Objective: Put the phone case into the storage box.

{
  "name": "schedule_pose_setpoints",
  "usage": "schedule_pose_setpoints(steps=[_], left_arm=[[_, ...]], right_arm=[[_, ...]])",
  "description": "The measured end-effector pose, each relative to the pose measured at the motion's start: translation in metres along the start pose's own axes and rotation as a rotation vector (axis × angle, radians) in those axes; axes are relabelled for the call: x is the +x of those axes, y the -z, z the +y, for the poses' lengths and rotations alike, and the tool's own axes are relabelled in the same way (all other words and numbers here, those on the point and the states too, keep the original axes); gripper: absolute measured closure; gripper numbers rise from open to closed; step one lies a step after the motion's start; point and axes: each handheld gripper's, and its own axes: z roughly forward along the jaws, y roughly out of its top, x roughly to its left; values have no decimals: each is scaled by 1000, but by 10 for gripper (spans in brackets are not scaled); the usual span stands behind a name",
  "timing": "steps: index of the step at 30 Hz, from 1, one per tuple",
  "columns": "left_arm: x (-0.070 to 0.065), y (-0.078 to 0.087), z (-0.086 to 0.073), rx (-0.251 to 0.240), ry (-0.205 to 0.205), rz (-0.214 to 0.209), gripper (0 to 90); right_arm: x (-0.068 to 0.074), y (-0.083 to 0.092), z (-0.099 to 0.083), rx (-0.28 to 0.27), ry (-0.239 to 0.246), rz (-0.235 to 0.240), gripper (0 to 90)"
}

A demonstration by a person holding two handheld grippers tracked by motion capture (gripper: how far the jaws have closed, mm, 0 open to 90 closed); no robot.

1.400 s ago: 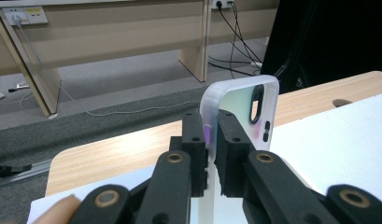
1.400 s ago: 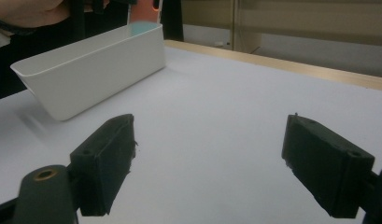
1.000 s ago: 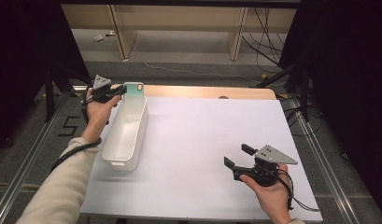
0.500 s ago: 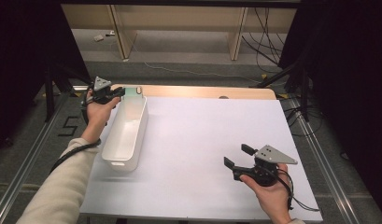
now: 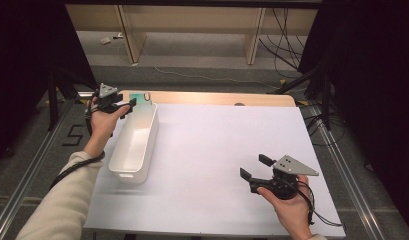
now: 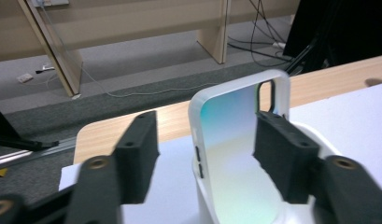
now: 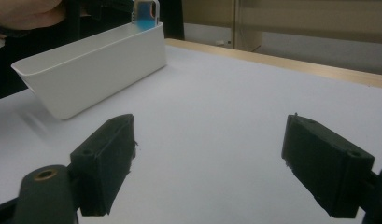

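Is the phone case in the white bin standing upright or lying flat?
Upright. The phone case stands on end at the far end of the white bin, its top above the rim, between the left gripper's open jaws.

Lab: black curtains (image 5: pixel 22 60), metal frame rails (image 5: pixel 27 175), loose floor cables (image 5: pixel 287 30).

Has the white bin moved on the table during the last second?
No. The white bin lies at the same place beside the table's left edge, its far end near the wooden strip.

Cream knit sleeve (image 5: pixel 57 205), 2 black grippers, left gripper (image 5: pixel 123 106), right gripper (image 5: pixel 254 167), grey triangular plates, trailing black cables
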Motion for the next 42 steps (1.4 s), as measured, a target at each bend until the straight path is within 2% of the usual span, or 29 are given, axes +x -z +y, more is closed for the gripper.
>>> schedule_pose_setpoints(steps=[2,8,14,16,22,28,33,35,40,42], left_arm=[[0,4,1,-6,-4,-9,312],[-3,18,4,-16,21,-27,170],[-10,37,4,-38,12,-65,116],[-12,45,4,-50,12,-75,96],[-22,67,-2,-78,-4,-99,67],[-32,88,-8,-106,-1,-130,51],[-42,104,-10,-137,-43,-156,36],[-48,111,-12,-142,-33,-170,32],[-59,123,-18,-148,-44,-195,20],[-63,127,-21,-147,-31,-212,18]], right_arm=[[0,0,0,0,0,0,186],[0,1,0,18,6,-10,184],[0,1,0,18,6,-13,181],[0,0,0,0,7,-3,180],[0,0,0,0,7,-3,179],[1,0,0,2,8,0,178],[1,2,1,18,4,-9,178],[1,2,1,16,14,-9,178],[0,3,2,20,22,-20,177],[0,3,2,19,25,-19,177]])
